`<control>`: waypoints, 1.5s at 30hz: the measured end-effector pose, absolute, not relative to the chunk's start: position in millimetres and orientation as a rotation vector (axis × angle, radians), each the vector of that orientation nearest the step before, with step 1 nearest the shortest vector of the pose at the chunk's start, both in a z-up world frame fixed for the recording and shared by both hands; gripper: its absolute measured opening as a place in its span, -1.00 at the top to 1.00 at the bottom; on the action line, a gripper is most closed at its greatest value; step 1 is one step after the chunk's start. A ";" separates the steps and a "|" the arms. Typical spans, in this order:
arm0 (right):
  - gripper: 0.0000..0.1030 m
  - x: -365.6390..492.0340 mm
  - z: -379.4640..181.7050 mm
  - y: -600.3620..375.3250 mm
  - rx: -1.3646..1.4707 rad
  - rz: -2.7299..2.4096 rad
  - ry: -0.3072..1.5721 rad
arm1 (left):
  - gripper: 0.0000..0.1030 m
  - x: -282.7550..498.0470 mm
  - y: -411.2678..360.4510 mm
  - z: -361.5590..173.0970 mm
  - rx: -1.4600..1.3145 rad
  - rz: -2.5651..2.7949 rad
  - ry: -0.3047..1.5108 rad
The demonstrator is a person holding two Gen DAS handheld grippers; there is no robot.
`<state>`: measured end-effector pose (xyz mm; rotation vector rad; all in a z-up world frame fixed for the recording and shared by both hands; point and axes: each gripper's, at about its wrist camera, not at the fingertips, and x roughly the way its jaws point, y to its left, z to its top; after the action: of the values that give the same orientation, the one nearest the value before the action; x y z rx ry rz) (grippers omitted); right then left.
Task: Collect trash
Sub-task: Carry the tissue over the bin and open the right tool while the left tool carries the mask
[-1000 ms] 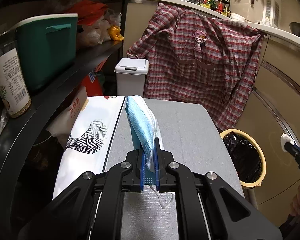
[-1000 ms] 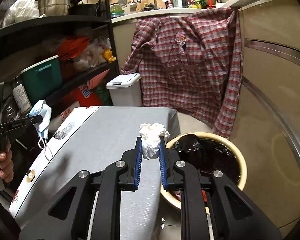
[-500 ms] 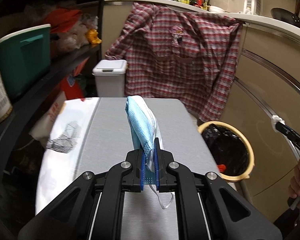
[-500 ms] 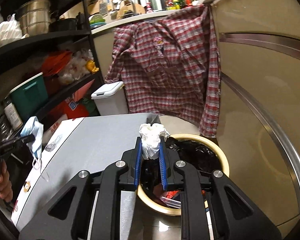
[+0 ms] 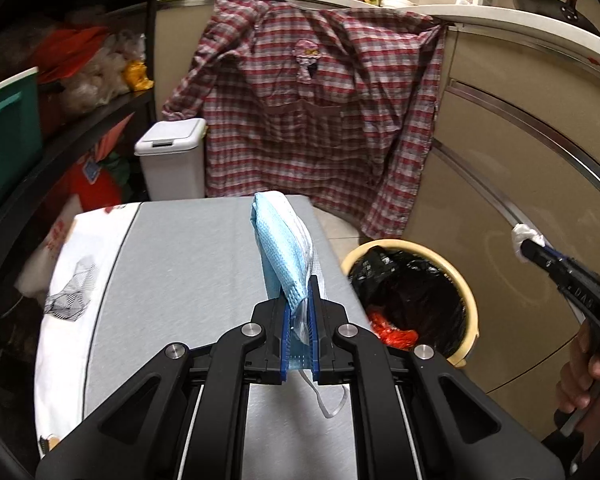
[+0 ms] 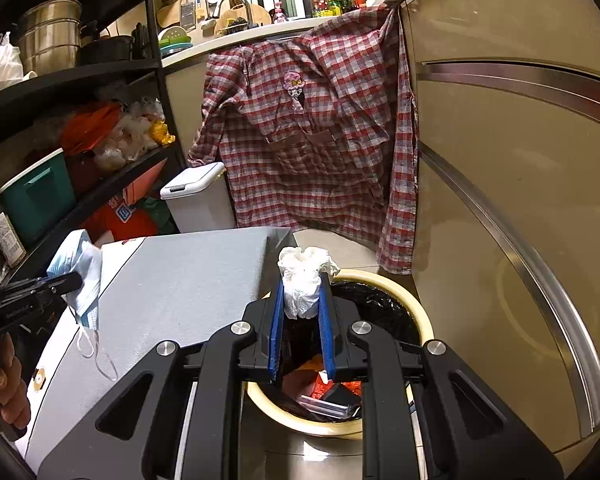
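Over the bin's mouth (image 6: 384, 280), the right gripper (image 6: 302, 300) pinches crumpled tissue (image 6: 306, 280), nearer than the left gripper (image 5: 299, 312), which clamps the face mask (image 5: 282, 256), bin at 2 o'clock.

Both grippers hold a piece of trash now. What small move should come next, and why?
Probably open the jaws of the right gripper to drop the crumpled tissue. In the right wrist view, the tissue sits above the open mouth of the yellow bin, lined with a black bag. The left gripper, shut on the blue face mask, is over the grey table, so it should follow afterwards.
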<state>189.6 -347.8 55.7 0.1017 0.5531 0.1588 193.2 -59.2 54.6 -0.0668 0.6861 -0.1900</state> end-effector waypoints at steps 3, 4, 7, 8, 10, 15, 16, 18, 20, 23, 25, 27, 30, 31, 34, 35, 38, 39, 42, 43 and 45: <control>0.67 192.6 55.2 -349.3 0.102 0.154 0.554 | 0.86 200.1 -72.2 55.9 -0.062 -0.211 0.688; 0.67 194.3 54.9 -350.6 0.104 0.152 0.555 | 0.86 201.9 -76.2 55.7 -0.060 -0.217 0.689; 0.67 196.9 55.4 -352.7 0.106 0.146 0.550 | 0.86 207.8 -88.8 53.0 -0.050 -0.244 0.695; 0.67 197.7 55.0 -352.9 0.105 0.142 0.550 | 0.86 210.4 -93.6 51.7 -0.050 -0.251 0.696; 0.67 201.0 54.3 -355.3 0.108 0.136 0.552 | 0.86 214.9 -100.7 49.8 -0.055 -0.263 0.701; 0.67 211.1 51.5 -365.0 0.123 0.111 0.558 | 0.86 227.2 -119.3 46.1 -0.056 -0.302 0.709; 0.67 213.6 50.6 -367.9 0.131 0.105 0.561 | 0.86 230.3 -125.1 45.0 -0.050 -0.313 0.710; 0.67 218.2 49.4 -372.2 0.142 0.099 0.567 | 0.86 235.8 -132.6 42.9 -0.044 -0.326 0.713; 0.67 222.9 47.6 -374.9 0.148 0.093 0.573 | 0.86 241.0 -138.0 41.1 -0.043 -0.334 0.719; 0.67 226.8 44.1 -375.7 0.150 0.089 0.581 | 0.86 248.3 -146.2 36.3 -0.047 -0.345 0.729; 0.66 230.5 41.3 -376.3 0.151 0.086 0.587 | 0.86 253.5 -151.4 33.7 -0.046 -0.352 0.736; 0.66 234.4 38.7 -377.0 0.154 0.088 0.593 | 0.86 258.8 -157.0 30.8 -0.041 -0.358 0.743; 0.66 238.4 35.5 -377.9 0.152 0.088 0.599 | 0.86 266.5 -164.9 27.0 -0.035 -0.366 0.753; 0.66 241.3 33.9 -378.3 0.152 0.089 0.605 | 0.86 269.1 -167.1 25.7 -0.036 -0.368 0.756; 0.66 245.4 31.3 -378.7 0.154 0.089 0.612 | 0.85 275.7 -172.7 22.8 -0.042 -0.373 0.765; 0.66 246.3 30.8 -378.8 0.157 0.090 0.613 | 0.85 277.2 -174.9 22.2 -0.042 -0.374 0.766; 0.66 247.9 30.5 -379.1 0.158 0.090 0.614 | 0.85 282.1 -181.6 19.9 -0.045 -0.380 0.769; 0.66 249.1 30.0 -379.2 0.161 0.091 0.615 | 0.85 283.5 -183.1 19.2 -0.044 -0.380 0.770; 0.66 249.2 30.1 -379.4 0.157 0.088 0.615 | 0.85 287.3 -188.9 16.0 -0.041 -0.385 0.776; 0.64 250.4 29.1 -379.9 0.159 0.088 0.617 | 0.85 288.9 -190.2 14.9 -0.039 -0.385 0.778; 0.61 252.0 27.5 -380.2 0.161 0.085 0.619 | 0.84 291.2 -191.6 12.7 -0.037 -0.385 0.783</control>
<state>252.0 -380.1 27.5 0.1614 0.6189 0.0855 291.2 -191.6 12.7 -0.0375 0.7832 -0.3855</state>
